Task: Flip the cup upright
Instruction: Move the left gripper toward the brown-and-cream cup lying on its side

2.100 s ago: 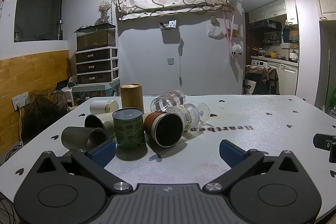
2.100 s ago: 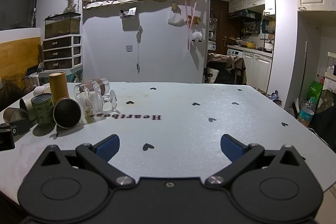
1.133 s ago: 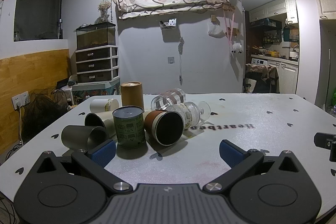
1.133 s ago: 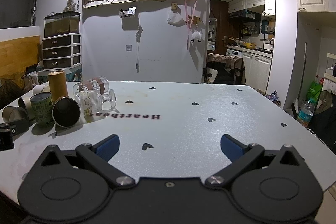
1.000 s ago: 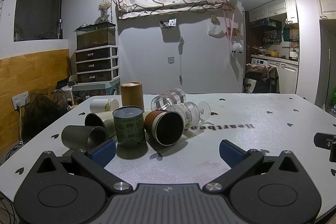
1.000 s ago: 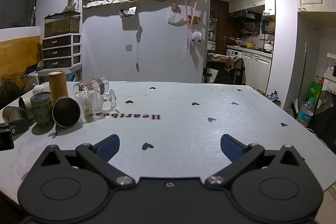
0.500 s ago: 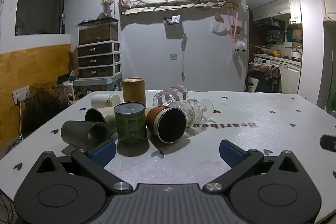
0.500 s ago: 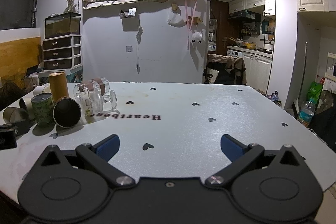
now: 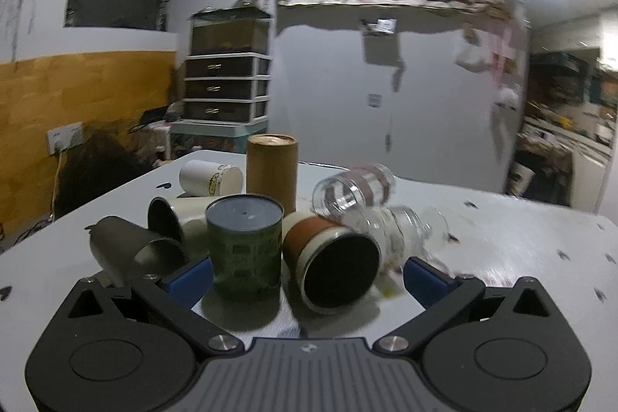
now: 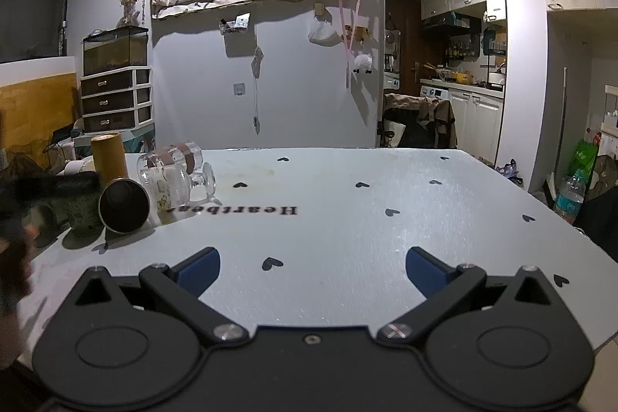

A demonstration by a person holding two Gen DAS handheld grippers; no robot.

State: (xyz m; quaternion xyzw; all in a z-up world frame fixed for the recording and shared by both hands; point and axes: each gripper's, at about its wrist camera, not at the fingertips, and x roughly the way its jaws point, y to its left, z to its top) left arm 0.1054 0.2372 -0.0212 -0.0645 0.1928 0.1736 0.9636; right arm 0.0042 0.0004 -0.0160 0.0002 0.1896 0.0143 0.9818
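Observation:
A brown-banded cup [image 9: 332, 263] lies on its side on the white table [image 9: 521, 238], its dark mouth toward me; it also shows in the right wrist view [image 10: 123, 205]. My left gripper [image 9: 309, 277] is open and close around it and the upright green can [image 9: 244, 244], its blue fingertips [image 9: 189, 277] on either side. A grey metal cup [image 9: 131, 250], a dark-mouthed cup [image 9: 166, 219], a white cup [image 9: 210, 178] and two glass cups [image 9: 353, 188] also lie on their sides. My right gripper [image 10: 312, 267] is open and empty over bare table.
A tall brown cardboard tube [image 9: 272, 168] stands upright behind the can. The cluster sits at the table's left side [image 10: 116, 188]. The table [image 10: 386, 219] has small black hearts and the word "Heartbeat". The left gripper's blurred body shows at the right wrist view's left edge [image 10: 15, 219].
My left gripper has moved forward and up toward the cluster; the can and brown-banded cup now sit between its fingers. The right gripper has not moved.

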